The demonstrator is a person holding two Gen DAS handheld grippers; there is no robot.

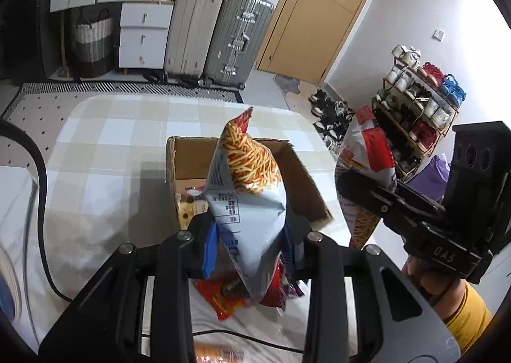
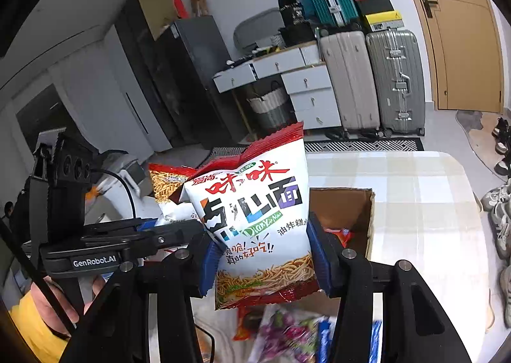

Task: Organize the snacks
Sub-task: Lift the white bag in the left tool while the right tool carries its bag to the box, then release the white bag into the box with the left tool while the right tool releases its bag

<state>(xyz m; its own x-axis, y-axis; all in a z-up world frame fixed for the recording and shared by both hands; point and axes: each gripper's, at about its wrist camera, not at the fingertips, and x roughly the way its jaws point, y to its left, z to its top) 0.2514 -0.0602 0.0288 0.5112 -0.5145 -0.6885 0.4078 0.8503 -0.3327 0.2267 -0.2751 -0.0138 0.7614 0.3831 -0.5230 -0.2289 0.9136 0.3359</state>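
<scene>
Both tools clamp noodle bags: left tool [image 1: 249, 232] shows its bag's [image 1: 246, 190] back, right tool [image 2: 265, 254] its bag's [image 2: 255, 219] front.

- I'm working in a lived-in home, a bedroom or entry room.
- Upright suitcases [image 1: 220, 34] stand beside a white drawer unit [image 1: 143, 34] and wooden door [image 1: 322, 8].
- A loaded shoe rack [image 1: 418, 98] lines the wall; a checked tablecloth [image 1: 127, 139] covers the table.
</scene>
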